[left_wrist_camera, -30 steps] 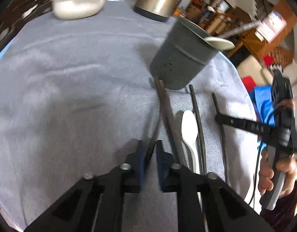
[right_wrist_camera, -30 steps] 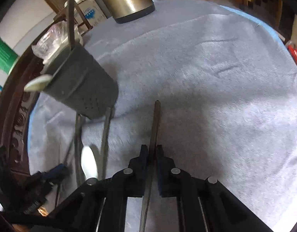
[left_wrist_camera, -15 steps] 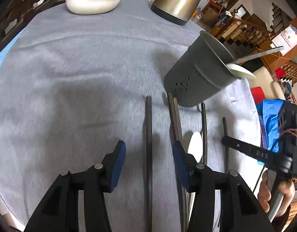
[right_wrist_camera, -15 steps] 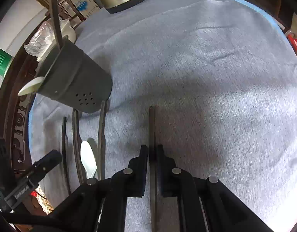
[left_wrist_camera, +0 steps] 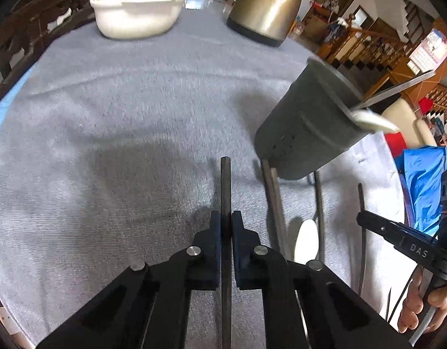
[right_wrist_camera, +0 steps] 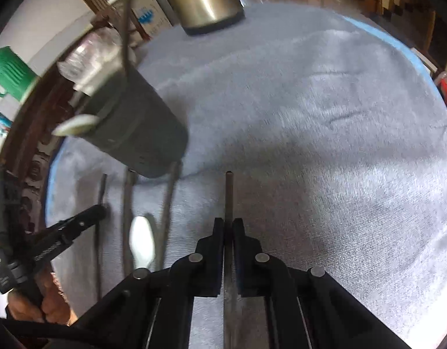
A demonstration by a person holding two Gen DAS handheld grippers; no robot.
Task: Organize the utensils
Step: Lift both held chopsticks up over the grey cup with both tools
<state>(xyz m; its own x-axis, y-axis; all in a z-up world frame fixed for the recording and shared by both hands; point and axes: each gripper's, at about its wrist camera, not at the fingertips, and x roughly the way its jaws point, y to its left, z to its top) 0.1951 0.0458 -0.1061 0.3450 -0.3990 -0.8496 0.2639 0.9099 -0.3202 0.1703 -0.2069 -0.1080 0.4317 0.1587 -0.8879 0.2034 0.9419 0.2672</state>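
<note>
Now both fingers [left_wrist_camera: 240,232] pinch dark chopsticks [left_wrist_camera: 225,186].

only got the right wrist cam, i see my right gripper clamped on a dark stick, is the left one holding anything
observer: Yes. In the left wrist view the left gripper is shut on a dark stick that points toward the far side of the grey cloth.
operator: whats at the far end besides the kettle
observer: A white basin stands left of the kettle, with clear plastic in it.
operator: anything past the table edge over there
observer: Blue fabric lies beyond the cloth's right edge.
</note>
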